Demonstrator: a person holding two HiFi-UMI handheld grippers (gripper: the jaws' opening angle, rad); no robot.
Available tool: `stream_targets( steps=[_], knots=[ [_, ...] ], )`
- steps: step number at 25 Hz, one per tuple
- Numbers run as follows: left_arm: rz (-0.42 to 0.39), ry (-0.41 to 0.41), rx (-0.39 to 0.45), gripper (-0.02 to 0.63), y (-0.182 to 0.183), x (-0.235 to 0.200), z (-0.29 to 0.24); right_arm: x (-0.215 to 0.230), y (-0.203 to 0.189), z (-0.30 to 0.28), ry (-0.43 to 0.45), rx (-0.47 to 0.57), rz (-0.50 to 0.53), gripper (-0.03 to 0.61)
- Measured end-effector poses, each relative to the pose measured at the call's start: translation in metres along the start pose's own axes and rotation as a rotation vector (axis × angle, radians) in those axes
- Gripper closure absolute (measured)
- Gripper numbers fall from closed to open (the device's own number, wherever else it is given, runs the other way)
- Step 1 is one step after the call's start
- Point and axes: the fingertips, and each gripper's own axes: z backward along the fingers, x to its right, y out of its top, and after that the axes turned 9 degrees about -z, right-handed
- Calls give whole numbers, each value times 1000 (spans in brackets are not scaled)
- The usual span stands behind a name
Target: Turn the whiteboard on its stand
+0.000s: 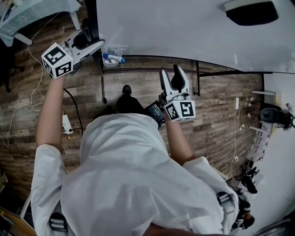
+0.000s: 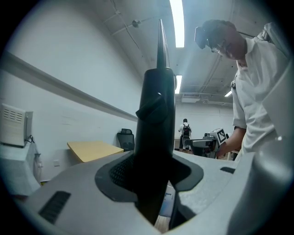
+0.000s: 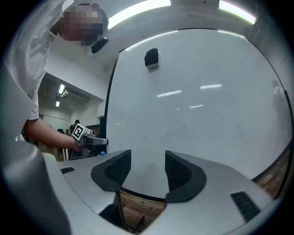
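**While the left gripper (image 1: 87,39) clamps the whiteboard (image 1: 184,27), the right gripper (image 1: 174,76) keeps its jaws apart**

As we look down over the wooden floor (image 1: 138,85), the whiteboard stands ahead of us on its black stand (image 1: 152,70), and its white face fills the top of the head view. We hold the left gripper raised at the board's left side edge. In the left gripper view, the left gripper (image 2: 156,179) has its 2 jaws drawn in tight on the whiteboard's (image 2: 158,105) dark frame strip. The strip runs up between the pads and fills the gap, so these jaws are closed on that edge.

We hold the right gripper lower and nearer the middle, pointing at the board's bottom edge. In the right gripper view, the right gripper (image 3: 148,167) has its 2 jaws partly spread, with nothing pinched between them. The white face of the whiteboard (image 3: 197,101) shows beyond the gap, and the board's bottom edge crosses just under the pads. We cannot tell whether those pads touch the board.

1 black eraser (image 1: 252,13) sits on the board's face. A clear holder (image 1: 110,63) with blue pens (image 1: 114,57) sits near the board's lower left corner, just beside the left gripper.
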Motion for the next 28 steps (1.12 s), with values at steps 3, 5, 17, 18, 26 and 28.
stream_targets(
  steps=[3,5,17,18,26,28],
  knots=[
    [-4,-1,1,424,-1,0,1,2,-1,1,-3,-1,1,351],
    [-8,2,4,426,0,0,1,4,-1,2,-8,-3,0,351],
    [-56,-9,-15,437,7,5,1,-5,0,-2,24,-16,4,362],
    [-58,-8,-15,437,8,4,3,-8,1,-5,30,-18,6,362],
    [-68,-7,-28,439,4,1,8,-15,-6,-19,47,-19,3,365],
    [-64,-6,-30,439,2,0,8,-15,-8,-21,52,-23,2,365]
  ],
)
